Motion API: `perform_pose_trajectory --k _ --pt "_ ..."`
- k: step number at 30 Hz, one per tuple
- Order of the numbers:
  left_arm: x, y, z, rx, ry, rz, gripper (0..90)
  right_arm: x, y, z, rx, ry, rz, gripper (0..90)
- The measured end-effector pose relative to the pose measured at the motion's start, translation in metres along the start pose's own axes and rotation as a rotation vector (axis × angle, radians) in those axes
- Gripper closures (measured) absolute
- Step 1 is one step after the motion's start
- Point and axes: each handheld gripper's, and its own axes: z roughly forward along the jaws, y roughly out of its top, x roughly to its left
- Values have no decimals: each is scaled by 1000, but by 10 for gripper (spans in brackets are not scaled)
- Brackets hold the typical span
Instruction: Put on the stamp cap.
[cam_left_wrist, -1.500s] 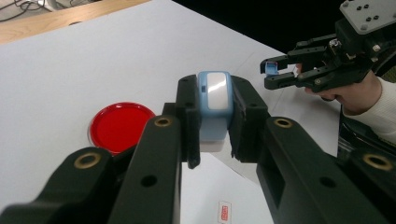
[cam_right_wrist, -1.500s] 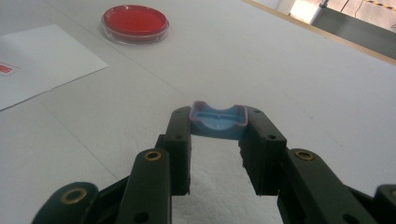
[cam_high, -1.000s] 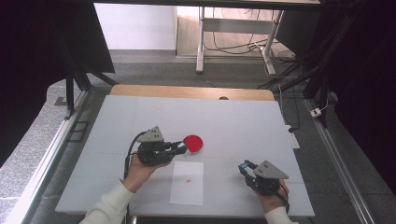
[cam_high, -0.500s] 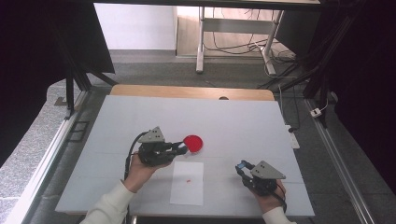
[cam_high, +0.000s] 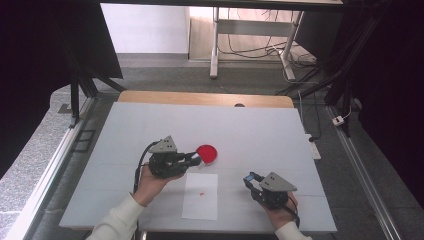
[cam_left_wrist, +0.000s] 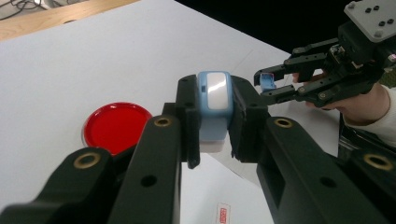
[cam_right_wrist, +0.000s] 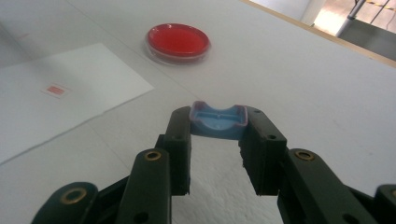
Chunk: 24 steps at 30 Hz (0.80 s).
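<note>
Blue plastic sits in both grips: the left gripper (cam_left_wrist: 215, 121) is clamped on a light blue stamp body (cam_left_wrist: 215, 100) with a pale window on top and a whitish base below, held upright between its pads, and the right gripper (cam_right_wrist: 218, 133) is clamped at its very tips on a small blue cap (cam_right_wrist: 218, 120), a shallow tray-like piece with a pinkish rim. The 2 grippers stand apart, the right one (cam_left_wrist: 299, 81) off beyond and to the side of the left jaws, the red dish (cam_left_wrist: 116, 126) just beside the left jaws on their other flank. A white paper sheet (cam_high: 201, 196) with a small red mark lies between the 2 grippers on the white table (cam_high: 260, 130). The step in hand looks like joining or parting cap and body; to do it well, I would keep the left grip steady, bring the cap up squarely in line with the body's end, and avoid squeezing harder, since the cap is pinched only by its ends and could pop out. Which end of the body the cap fits is hard to tell. The underside of the body is hidden by the jaws, and the mark on the paper is too small to read.
</note>
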Motion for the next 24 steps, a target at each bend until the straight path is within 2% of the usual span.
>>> perform_pose_trajectory --k 8,24 --pt "-1 0 1 1 0 1 749 11 7 8 1 25 -18 646" --pt "1 0 3 4 3 -3 748 27 18 20 -22 78 -17 646"
